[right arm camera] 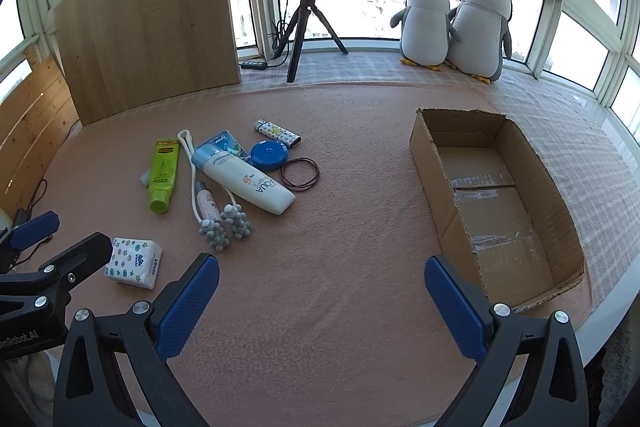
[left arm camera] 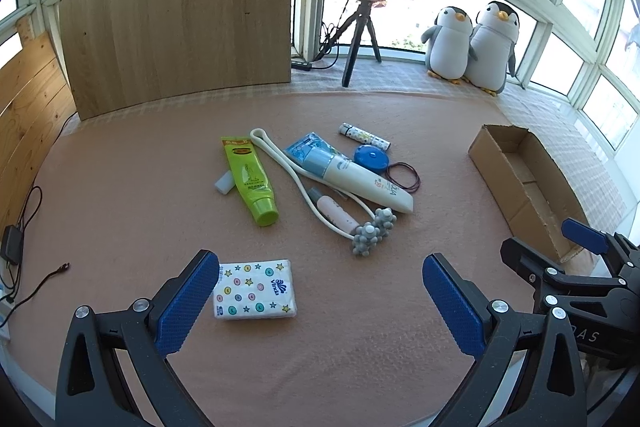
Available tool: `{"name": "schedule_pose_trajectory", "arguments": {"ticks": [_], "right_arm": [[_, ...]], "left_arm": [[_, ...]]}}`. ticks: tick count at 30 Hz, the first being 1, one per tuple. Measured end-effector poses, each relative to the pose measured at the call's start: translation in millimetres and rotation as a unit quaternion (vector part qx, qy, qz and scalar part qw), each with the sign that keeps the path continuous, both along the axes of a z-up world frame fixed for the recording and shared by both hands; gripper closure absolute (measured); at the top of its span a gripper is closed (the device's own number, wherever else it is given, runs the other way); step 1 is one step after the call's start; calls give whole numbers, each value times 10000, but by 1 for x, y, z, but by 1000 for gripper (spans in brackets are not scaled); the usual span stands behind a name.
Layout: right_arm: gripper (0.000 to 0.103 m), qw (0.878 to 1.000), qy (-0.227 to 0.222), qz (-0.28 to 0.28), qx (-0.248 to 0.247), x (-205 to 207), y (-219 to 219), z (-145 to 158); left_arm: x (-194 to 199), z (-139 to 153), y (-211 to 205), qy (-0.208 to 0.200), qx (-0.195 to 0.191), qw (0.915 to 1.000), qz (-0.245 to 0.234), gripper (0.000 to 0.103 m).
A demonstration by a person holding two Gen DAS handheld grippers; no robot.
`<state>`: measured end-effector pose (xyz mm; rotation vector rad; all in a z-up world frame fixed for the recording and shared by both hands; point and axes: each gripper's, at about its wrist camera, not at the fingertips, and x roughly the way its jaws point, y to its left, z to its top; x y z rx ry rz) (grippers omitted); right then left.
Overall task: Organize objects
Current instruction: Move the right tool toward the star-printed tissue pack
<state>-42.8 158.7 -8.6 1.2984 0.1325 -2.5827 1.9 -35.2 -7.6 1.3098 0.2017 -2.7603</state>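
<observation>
On the pink cloth lies a loose pile: a green tube (left arm camera: 251,179) (right arm camera: 163,176), a white AQUA bottle (left arm camera: 362,181) (right arm camera: 244,179), a grey-headed massage roller (left arm camera: 370,231) (right arm camera: 226,225), a blue round tape measure (left arm camera: 371,157) (right arm camera: 269,155), hair bands (left arm camera: 403,177) (right arm camera: 301,174) and a patterned lighter (left arm camera: 364,136) (right arm camera: 277,133). A tissue pack (left arm camera: 256,289) (right arm camera: 134,262) lies nearest, just beside the left finger of my open left gripper (left arm camera: 320,299). My right gripper (right arm camera: 322,301) is open over bare cloth. An empty cardboard box (right arm camera: 496,203) (left arm camera: 524,187) sits to the right.
A wooden board (left arm camera: 176,11) leans at the back left. A ring light on a tripod (left arm camera: 362,43) and two plush penguins (right arm camera: 456,27) stand by the window. Cables (left arm camera: 28,227) trail along the left edge. The table's front edge curves near the box.
</observation>
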Motion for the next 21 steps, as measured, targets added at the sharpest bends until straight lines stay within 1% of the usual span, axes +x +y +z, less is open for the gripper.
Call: {"name": "schedule_pose_trajectory", "arguments": {"ticks": [6, 11, 15, 18, 21], "right_arm": [[2, 9996, -202, 192, 45, -2, -6, -12], [2, 9989, -321, 328, -29, -3, -9, -17], [2, 9982, -337, 493, -32, -4, -14, -19], [2, 9974, -467, 545, 29, -8, -16, -24], [2, 9967, -599, 538, -54, -11, -15, -31]], "left_arm": [[-1, -4, -10, -17, 33, 9999, 135, 0], [0, -9, -20, -50, 93, 9996, 258, 0], [1, -16, -27, -133, 150, 9993, 329, 0], [3, -23, -33, -209, 223, 9987, 417, 0], [4, -29, -37, -276, 255, 9982, 473, 0]]}}
